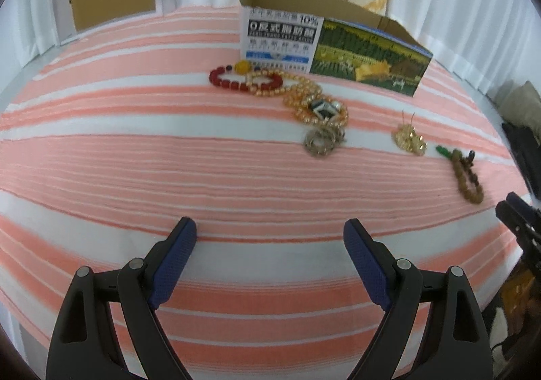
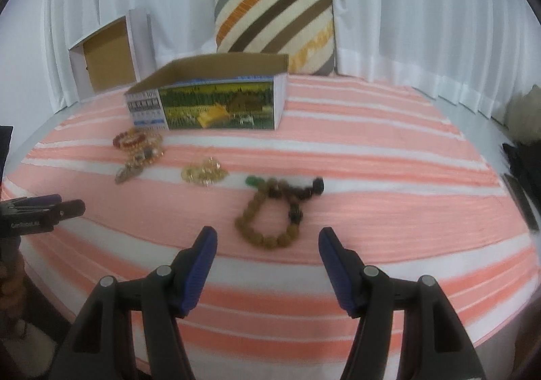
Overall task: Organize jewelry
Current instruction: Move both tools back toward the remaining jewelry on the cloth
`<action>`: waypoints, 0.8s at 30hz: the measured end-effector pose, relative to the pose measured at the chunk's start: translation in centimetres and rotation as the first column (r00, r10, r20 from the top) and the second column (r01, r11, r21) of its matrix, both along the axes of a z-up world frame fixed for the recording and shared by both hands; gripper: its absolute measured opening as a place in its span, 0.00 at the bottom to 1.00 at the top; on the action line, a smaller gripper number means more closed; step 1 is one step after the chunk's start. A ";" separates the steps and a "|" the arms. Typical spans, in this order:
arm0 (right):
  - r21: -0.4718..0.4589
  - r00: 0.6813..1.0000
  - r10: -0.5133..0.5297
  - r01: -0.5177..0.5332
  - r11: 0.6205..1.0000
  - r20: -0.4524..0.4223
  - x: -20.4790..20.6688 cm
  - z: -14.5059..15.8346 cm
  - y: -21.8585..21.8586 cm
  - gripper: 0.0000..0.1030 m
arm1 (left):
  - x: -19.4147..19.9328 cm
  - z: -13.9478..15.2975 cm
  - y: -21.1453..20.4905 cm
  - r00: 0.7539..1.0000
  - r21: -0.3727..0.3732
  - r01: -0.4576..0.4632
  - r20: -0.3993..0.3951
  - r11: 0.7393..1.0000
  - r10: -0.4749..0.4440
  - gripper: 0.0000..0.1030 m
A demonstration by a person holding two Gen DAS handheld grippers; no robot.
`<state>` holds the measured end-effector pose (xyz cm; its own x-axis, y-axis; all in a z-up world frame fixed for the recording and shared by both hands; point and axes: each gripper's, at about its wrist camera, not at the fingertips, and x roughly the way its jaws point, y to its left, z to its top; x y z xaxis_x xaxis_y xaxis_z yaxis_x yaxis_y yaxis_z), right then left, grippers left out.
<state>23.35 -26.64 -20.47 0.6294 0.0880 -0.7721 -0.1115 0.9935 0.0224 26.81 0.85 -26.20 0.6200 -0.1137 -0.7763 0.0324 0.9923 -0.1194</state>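
Jewelry lies on a pink-and-white striped cloth (image 1: 135,150). A red bead bracelet (image 1: 236,80) and a gold bead necklace (image 1: 301,96) are tangled in front of an open cardboard box (image 1: 334,48), with a silver piece (image 1: 321,140) just nearer. Gold earrings (image 1: 409,140) and a brown bead bracelet (image 1: 468,179) lie further right. My left gripper (image 1: 269,228) is open over bare cloth, well short of the pile. My right gripper (image 2: 267,234) is open too, and the brown bead bracelet (image 2: 242,223) lies just ahead of its fingertips, not gripped.
A striped pillow (image 2: 274,15) leans on white curtains behind the box (image 2: 216,102). A white box lid (image 2: 108,58) stands at the back left. The left gripper (image 2: 72,206) shows at the left edge. Dark items (image 2: 520,177) sit past the cloth's right edge.
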 end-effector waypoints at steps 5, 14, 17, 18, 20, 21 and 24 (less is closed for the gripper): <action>0.014 1.000 -0.002 0.002 1.000 -0.017 -0.3 -0.9 0.1 0.62 | -0.1 -0.2 -0.5 1.000 0.029 0.013 0.007 0.999 -0.013 0.89; 0.035 0.998 -0.048 0.050 0.998 -0.035 -0.4 -1.6 -1.4 0.62 | -0.2 -0.5 -1.3 1.000 0.082 0.027 0.009 0.996 -0.028 0.93; 0.040 0.998 -0.056 0.057 0.998 -0.037 -0.3 -1.6 -1.7 0.62 | -0.2 -0.5 -1.4 1.000 0.086 0.028 0.009 0.996 -0.029 0.94; 0.041 0.998 -0.057 0.059 0.997 -0.038 -0.3 -1.7 -1.8 0.62 | -0.1 -0.5 -1.4 0.999 0.089 0.030 0.008 0.996 -0.031 0.95; 0.044 0.997 -0.062 0.064 0.997 -0.040 -0.1 -1.7 -2.0 0.62 | -0.1 -0.6 -1.5 0.999 0.098 0.035 0.008 0.995 -0.036 0.96; 0.041 0.997 -0.066 0.068 0.997 -0.040 0.0 -1.7 -2.1 0.62 | -0.1 -0.6 -1.5 0.999 0.098 0.035 0.008 0.995 -0.036 0.96; 0.052 0.996 -0.085 0.087 0.995 -0.042 0.6 -1.7 -2.5 0.62 | -0.1 -0.6 -1.6 0.999 0.099 0.037 0.008 0.994 -0.038 0.97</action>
<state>23.91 -29.17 -22.18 0.6056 0.0772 -0.7920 -0.0240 0.9966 0.0788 26.67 -0.70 -26.78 0.6247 -0.0601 -0.7785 0.0709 0.9973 -0.0201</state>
